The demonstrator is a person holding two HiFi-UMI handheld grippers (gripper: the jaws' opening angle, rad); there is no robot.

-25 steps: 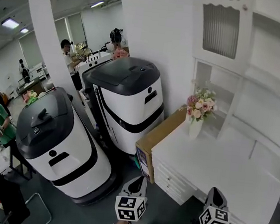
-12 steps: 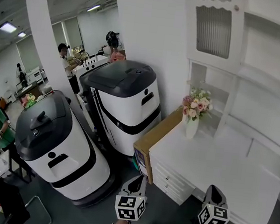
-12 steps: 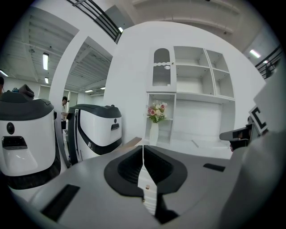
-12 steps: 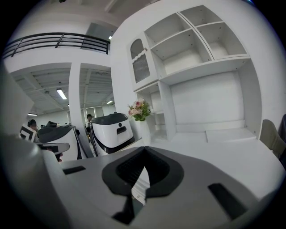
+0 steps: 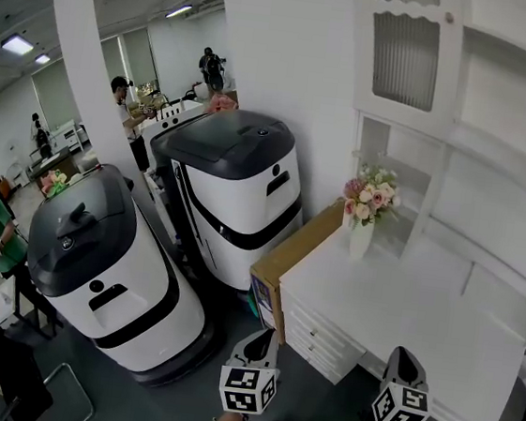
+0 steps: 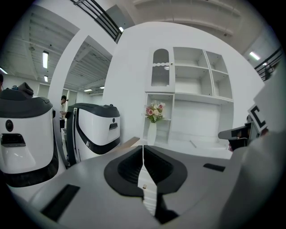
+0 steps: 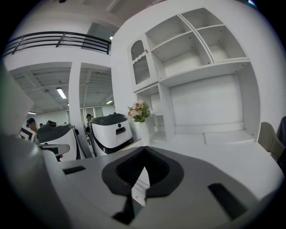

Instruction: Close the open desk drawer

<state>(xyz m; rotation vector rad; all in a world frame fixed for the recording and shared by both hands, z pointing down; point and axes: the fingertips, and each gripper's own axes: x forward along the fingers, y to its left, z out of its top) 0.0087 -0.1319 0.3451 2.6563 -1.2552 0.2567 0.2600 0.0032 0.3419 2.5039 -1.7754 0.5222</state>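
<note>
The white desk [image 5: 419,331] stands at the lower right of the head view. Its stack of drawers [image 5: 319,341] faces me, and from here the fronts look flush. My left gripper [image 5: 257,339] hovers just in front of the drawers, to their left, with the jaws shut and empty. In the left gripper view a drawer front with a small knob [image 6: 145,186] shows below the closed left gripper [image 6: 143,152]. My right gripper [image 5: 403,359] is held before the desk's front edge, further right. The right gripper [image 7: 144,155] also looks shut, with nothing held.
A vase of flowers [image 5: 367,212] stands on the desk under white shelving [image 5: 498,137]. A cardboard box [image 5: 287,262] leans against the desk's left side. Two large white-and-black machines [image 5: 237,188] [image 5: 110,272] fill the floor to the left. People stand far behind.
The head view has shifted slightly. Both grippers stay where they were, jaws unchanged.
</note>
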